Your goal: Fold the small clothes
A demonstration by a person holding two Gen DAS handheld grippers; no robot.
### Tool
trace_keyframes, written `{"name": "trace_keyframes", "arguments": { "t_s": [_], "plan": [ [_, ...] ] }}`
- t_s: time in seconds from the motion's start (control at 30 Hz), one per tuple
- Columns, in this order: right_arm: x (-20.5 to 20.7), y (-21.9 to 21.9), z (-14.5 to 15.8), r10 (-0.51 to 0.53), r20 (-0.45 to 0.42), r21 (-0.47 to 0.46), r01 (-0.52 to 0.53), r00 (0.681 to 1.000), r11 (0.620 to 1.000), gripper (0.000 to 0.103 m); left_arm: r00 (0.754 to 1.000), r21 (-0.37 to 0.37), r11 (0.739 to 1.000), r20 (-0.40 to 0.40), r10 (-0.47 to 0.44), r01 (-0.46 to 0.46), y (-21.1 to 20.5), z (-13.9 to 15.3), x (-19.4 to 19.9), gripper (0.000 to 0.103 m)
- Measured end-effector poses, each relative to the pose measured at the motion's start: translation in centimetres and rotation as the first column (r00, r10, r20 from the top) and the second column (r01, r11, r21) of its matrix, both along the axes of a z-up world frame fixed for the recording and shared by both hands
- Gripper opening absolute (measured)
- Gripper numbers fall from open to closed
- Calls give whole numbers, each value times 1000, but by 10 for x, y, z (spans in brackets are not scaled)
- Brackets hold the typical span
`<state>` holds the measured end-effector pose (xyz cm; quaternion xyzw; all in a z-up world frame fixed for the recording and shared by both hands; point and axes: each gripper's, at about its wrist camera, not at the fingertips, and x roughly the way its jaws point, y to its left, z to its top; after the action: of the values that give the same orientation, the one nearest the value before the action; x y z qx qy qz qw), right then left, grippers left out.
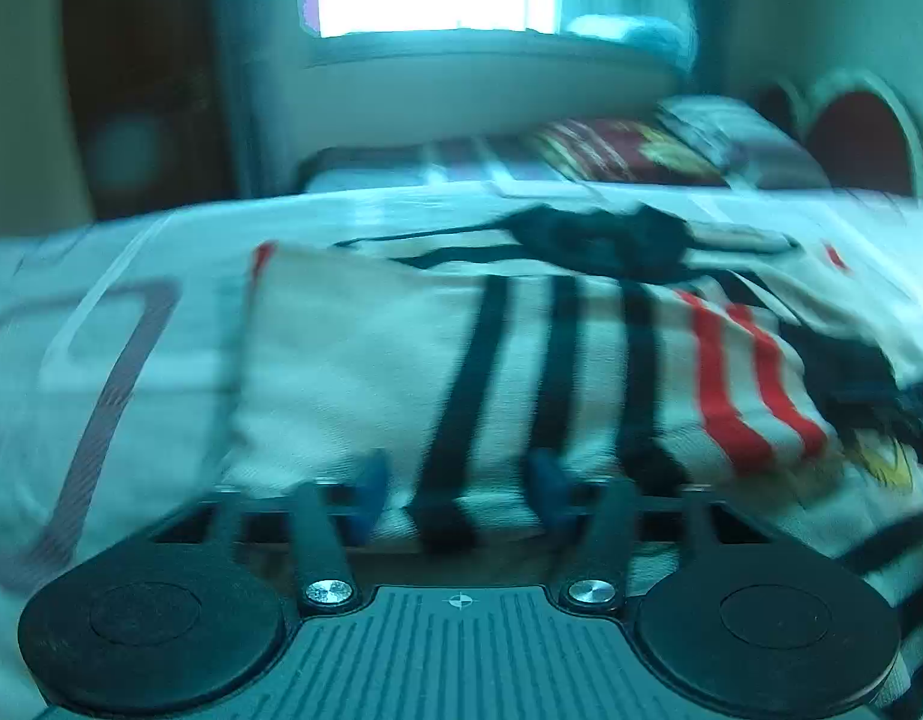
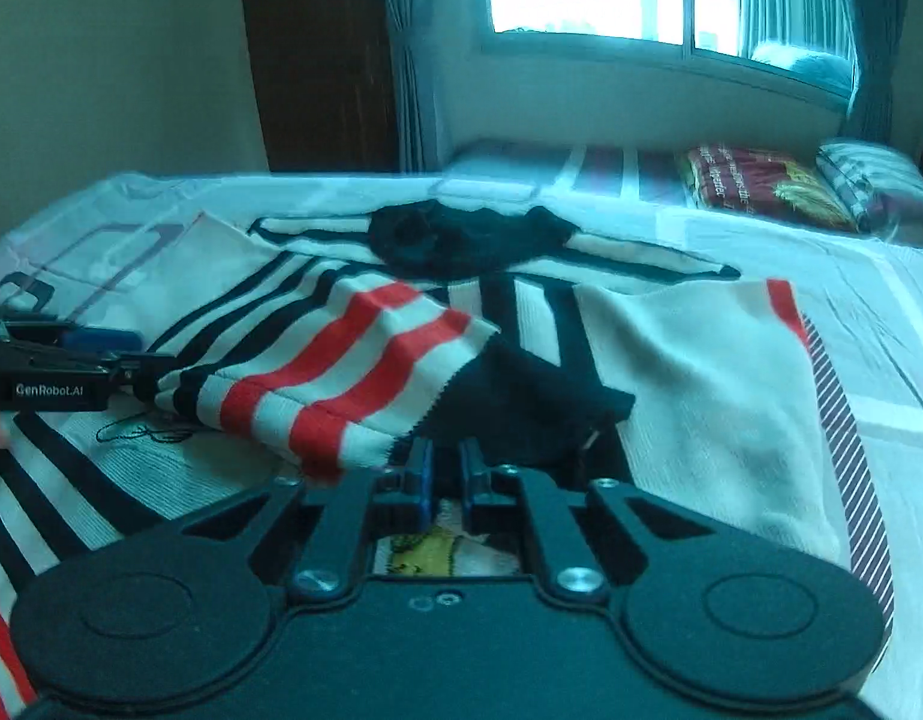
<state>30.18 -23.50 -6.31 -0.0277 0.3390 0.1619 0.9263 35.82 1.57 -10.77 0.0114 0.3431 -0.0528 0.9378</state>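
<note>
We see one striped sweater (image 2: 671, 372) spread on the bed (image 2: 881, 276), two folded garments (image 2: 767, 186) behind. Right gripper (image 2: 446, 468) pinches its black-and-red cuff (image 2: 353, 384); left gripper (image 1: 455, 492) fingers spread, pressing nothing

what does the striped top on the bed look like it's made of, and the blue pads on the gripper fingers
Striped top: soft matte knit, likely cotton; fine ribbed rows show along its folded edge. Blue pads: smooth, dull, probably rubber or soft plastic; too small to tell for certain.
</note>
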Motion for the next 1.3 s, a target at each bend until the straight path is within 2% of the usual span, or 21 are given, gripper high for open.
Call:
{"name": "trace_keyframes", "arguments": {
  "t_s": [0.07, 0.2, 0.33, 0.4, 0.47, 0.6, 0.67, 0.73, 0.9, 0.97, 1.03, 1.07, 1.1, 1.17, 1.23, 1.3],
  "plan": [
    [2, -4, 2, -7, -12, 19, 7, 1000, 1000, 7, 1000, -25, 1000, -3, -11, 11, 7, 0, -1, 60],
    [5, -10, 1, -5, -17, 43, 6, 1000, 999, 7, 999, 35, 999, 13, -41, 41, 10, 4, -4, 60],
    [6, -17, 0, -7, -36, 76, 10, 999, 997, 7, 1000, -47, 999, 27, -13, 14, 36, -1, -14, 59],
    [5, -16, 1, -9, -39, 75, 12, 999, 997, 7, 999, -47, 999, 30, -15, 17, 42, -3, -12, 53],
    [5, -17, 1, -15, -43, 83, 19, 999, 996, 7, 1000, -83, 997, 16, -2, 3, 45, -3, -8, 53],
    [8, -18, 6, -39, -70, 106, 47, 997, 993, 7, 999, -65, 997, 0, -35, 35, 44, 5, -2, 54],
    [9, -18, 16, -73, -39, 130, 77, 997, 988, 17, 999, -49, 998, 40, -33, 35, 46, 16, -2, 54],
    [16, -13, 23, -72, -14, 154, 73, 997, 985, 13, 997, -41, 998, 71, -42, 45, 49, 25, 10, 54],
    [56, 23, 21, -20, -6, 203, 21, 1000, 979, 11, 994, -4, 997, 78, -71, 72, 43, 34, 69, 54],
    [71, 41, 14, 3, -10, 197, -1, 1000, 980, 10, 996, -14, 997, 56, -75, 76, 42, 28, 94, 54],
    [86, 54, 3, -16, -41, 155, 22, 999, 988, 9, 999, -35, 998, 20, -44, 45, 47, 13, 113, 54],
    [94, 59, -5, -47, -67, 98, 53, 997, 994, 1, 1000, -26, 999, -6, -26, 26, 49, 3, 120, 54],
    [95, 57, -8, -61, -47, 100, 66, 997, 993, 0, 1000, -44, 999, -3, -19, 19, 53, -4, 123, 56],
    [96, 57, -4, -76, -63, 98, 82, 995, 992, 0, 1000, -67, 998, 1, -12, 12, 55, -3, 122, 56],
    [91, 60, -3, -60, -40, 67, 63, 997, 996, 0, 1000, -50, 999, 10, -20, 21, 53, 5, 119, 56],
    [88, 56, -6, -49, -23, 86, 50, 999, 995, 0, 999, -32, 999, 23, -24, 25, 56, 7, 123, 56]
  ]
}}
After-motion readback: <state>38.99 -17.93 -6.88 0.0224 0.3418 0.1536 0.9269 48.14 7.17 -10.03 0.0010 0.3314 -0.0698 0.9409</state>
